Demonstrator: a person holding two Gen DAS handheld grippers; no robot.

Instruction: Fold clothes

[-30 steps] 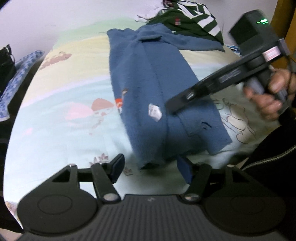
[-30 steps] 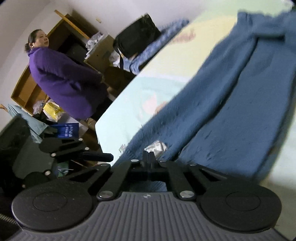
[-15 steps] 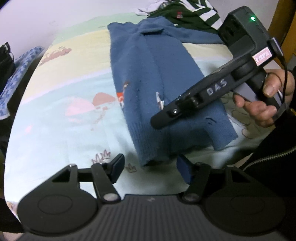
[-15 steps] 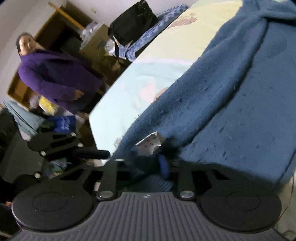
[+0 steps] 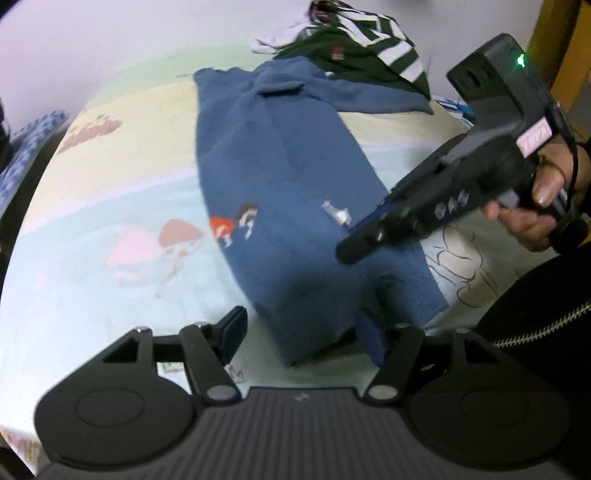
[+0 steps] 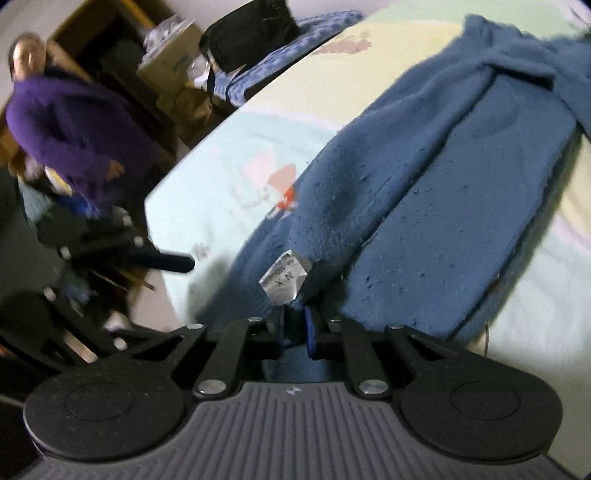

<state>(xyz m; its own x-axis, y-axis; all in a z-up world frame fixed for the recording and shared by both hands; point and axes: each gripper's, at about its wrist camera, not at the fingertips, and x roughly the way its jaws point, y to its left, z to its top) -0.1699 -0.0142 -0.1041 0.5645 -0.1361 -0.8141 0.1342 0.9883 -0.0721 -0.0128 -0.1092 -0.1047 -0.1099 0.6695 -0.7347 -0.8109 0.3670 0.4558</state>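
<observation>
Blue sweater (image 5: 284,192) lies lengthwise on the bed (image 5: 110,192), one side folded over. Right gripper (image 6: 295,328) pinches its edge beside the label (image 6: 282,280), seemingly to carry the fold; left gripper (image 5: 299,332) gapes empty around the hem.

This is a lived-in bedroom in a home. A bed (image 5: 110,206) fills most of both views, covered by a pastel sheet printed with childlike cartoon drawings. Clothes lie on it: a blue sweater (image 5: 280,192) spread flat and a green-and-white striped garment (image 5: 362,48) heaped at the far edge by the plain white wall (image 5: 110,44). Beside the bed, the right wrist view shows a black bag (image 6: 255,33) on blue patterned bedding (image 6: 280,59), a cardboard box (image 6: 170,62) and wooden furniture (image 6: 92,33) crowded with household odds and ends. A person in a purple top (image 6: 70,129) stands there.
</observation>
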